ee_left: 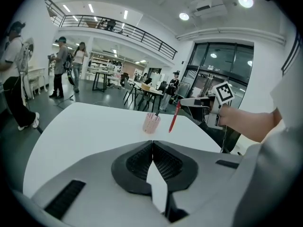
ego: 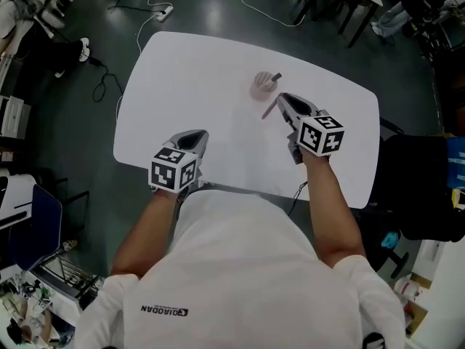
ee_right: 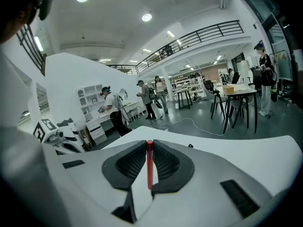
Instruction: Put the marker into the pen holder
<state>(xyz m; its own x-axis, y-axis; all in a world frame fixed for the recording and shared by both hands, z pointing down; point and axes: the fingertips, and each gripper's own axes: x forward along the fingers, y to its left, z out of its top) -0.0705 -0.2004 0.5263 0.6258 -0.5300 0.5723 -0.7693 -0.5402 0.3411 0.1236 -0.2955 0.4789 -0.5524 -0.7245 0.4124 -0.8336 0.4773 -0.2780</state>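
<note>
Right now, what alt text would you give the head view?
The right hand-held gripper holds a red marker just beside a pink pen holder on a white table. The left hand-held gripper is empty, near the table's front edge.

— What fills the bottom of the frame?
— The left gripper [ee_left: 152,148], its jaws pressed together with nothing between them, and the white table [ee_left: 80,126] stretching beyond.
— And further off?
— Just above centre stands a pinkish pen holder [ee_left: 151,124] with something dark inside, perhaps a pen. Right of it a red marker [ee_left: 174,117] hangs nearly upright from the right gripper [ee_left: 183,101], near the holder but apart from it
</note>
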